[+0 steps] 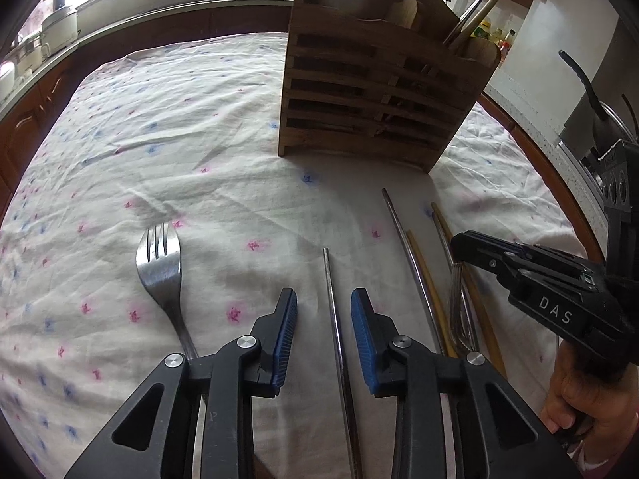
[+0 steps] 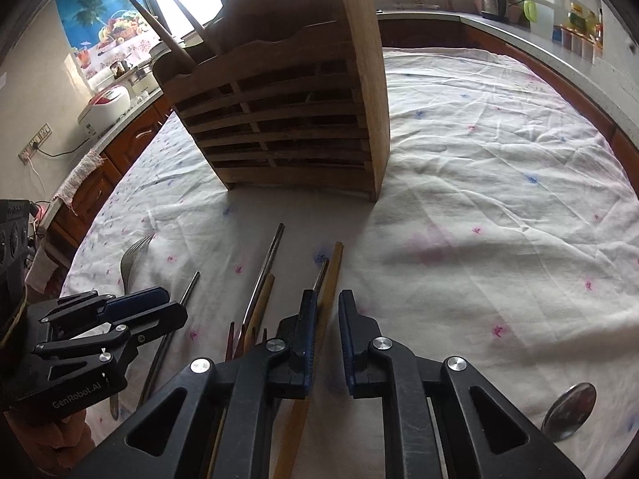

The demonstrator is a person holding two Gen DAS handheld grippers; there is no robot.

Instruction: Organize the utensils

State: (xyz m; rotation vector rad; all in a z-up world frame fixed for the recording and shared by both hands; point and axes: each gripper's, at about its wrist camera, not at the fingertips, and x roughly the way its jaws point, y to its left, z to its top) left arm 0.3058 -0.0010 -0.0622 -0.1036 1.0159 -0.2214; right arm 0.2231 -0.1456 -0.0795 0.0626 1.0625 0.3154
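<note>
Left wrist view: left gripper [image 1: 324,303] low center, blue pads partly spread, astride a steel chopstick [image 1: 337,339] lying on the desk cloth [image 1: 179,127]; pads apart from the stick, not pinching it. Fork [image 1: 161,275] at lower left, tines toward the top of the frame, handle running under the gripper's left arm. Wooden rack [image 1: 371,95] upright at upper center, slatted front, sticks poking from its top at the right. More chopsticks [image 1: 415,275], steel and wooden, lying side by side right of center. Right gripper [image 1: 459,245] entering from the right edge, tip down among those sticks and a second fork [image 1: 459,299]; a hand [image 1: 587,395] on its grip at lower right.

Right wrist view: right gripper [image 2: 325,299] low center, pads nearly pressed together, only a narrow gap left. Wooden chopstick [image 2: 333,275] and a steel one [image 2: 319,275] running up from the left pad; cannot tell whether either is pinched. Rack [image 2: 287,119] at upper center. Left gripper [image 2: 171,305] at lower left, over its steel stick [image 2: 189,289], fork [image 2: 133,255] just beyond. Spoon bowl [image 2: 569,411] at lower right on the cloth.
</note>
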